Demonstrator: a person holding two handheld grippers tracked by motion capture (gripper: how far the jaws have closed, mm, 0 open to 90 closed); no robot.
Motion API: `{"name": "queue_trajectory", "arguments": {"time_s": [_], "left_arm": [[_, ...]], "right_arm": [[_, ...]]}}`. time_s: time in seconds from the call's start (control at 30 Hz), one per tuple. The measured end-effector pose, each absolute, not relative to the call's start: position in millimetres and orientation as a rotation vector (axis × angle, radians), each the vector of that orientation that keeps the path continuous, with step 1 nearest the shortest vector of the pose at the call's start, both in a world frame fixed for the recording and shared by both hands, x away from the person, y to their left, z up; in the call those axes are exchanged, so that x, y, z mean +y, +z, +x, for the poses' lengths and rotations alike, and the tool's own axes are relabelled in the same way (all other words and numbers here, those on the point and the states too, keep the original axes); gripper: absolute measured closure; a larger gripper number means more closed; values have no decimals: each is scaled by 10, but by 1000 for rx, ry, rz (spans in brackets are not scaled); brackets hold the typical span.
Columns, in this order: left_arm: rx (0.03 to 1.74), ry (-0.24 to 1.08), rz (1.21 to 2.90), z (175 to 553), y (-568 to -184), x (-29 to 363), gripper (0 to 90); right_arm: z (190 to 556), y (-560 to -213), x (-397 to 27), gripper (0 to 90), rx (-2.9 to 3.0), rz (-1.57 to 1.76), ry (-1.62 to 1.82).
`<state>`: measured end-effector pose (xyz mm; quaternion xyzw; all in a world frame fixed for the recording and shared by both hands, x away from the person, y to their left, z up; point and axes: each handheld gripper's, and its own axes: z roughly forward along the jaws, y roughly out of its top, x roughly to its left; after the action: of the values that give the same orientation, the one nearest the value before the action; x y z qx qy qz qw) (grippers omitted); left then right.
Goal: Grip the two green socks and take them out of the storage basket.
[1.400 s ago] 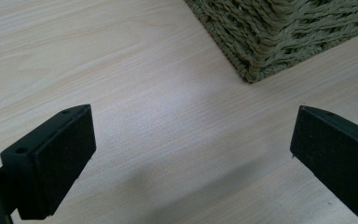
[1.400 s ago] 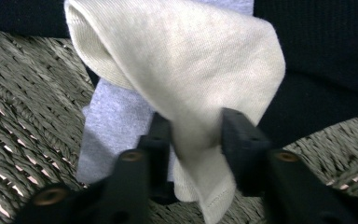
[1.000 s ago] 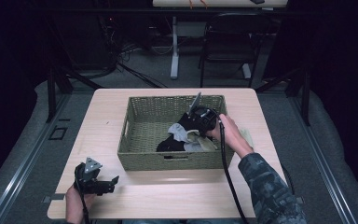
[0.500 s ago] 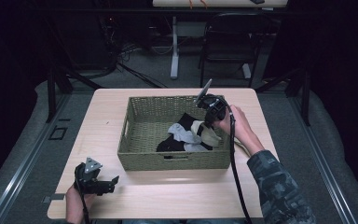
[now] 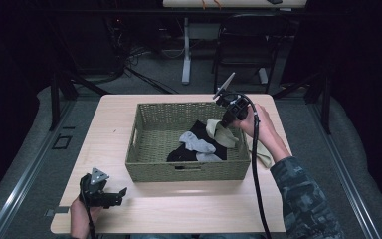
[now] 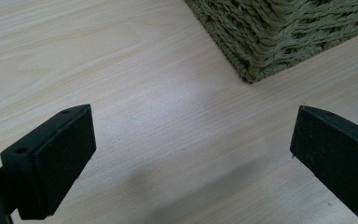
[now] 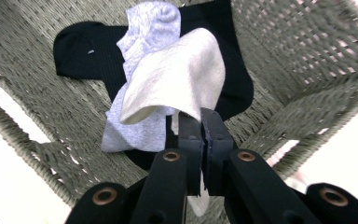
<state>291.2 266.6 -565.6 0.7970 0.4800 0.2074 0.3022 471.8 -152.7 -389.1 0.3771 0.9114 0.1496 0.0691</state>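
Observation:
A woven olive basket (image 5: 155,128) stands mid-table and holds a black sock (image 5: 210,142) and a grey sock (image 5: 195,143). My right gripper (image 5: 225,123) is raised over the basket's right side, shut on a cream sock (image 5: 221,134) that hangs from its jaws. In the right gripper view the cream sock (image 7: 175,79) drapes ahead of the closed jaws, above the grey sock (image 7: 150,32) and black sock (image 7: 98,51). My left gripper (image 5: 121,192) rests open on the table near the front left corner; its view shows bare wood and the basket's corner (image 6: 279,32).
Another pale cloth (image 5: 262,153) lies on the table right of the basket, under the person's forearm. A chair (image 5: 241,47) and desk legs stand beyond the table's far edge. The wooden table (image 5: 189,209) has bare room in front of the basket.
My right gripper has risen and moved toward the basket's far right, lifting the cream sock off the pile. The left gripper has stayed put.

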Motion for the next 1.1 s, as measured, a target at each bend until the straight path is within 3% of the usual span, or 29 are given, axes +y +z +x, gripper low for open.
{"name": "queue_trajectory", "arguments": {"time_s": [0.73, 1.1], "left_arm": [[1274, 552, 2114, 2910, -5654, 2668, 0], [1275, 552, 2113, 2907, -5654, 2661, 1]], "right_arm": [[4626, -3373, -1608, 885, 2652, 1128, 546], [4566, -3177, -1841, 886, 2599, 1154, 537]]}}
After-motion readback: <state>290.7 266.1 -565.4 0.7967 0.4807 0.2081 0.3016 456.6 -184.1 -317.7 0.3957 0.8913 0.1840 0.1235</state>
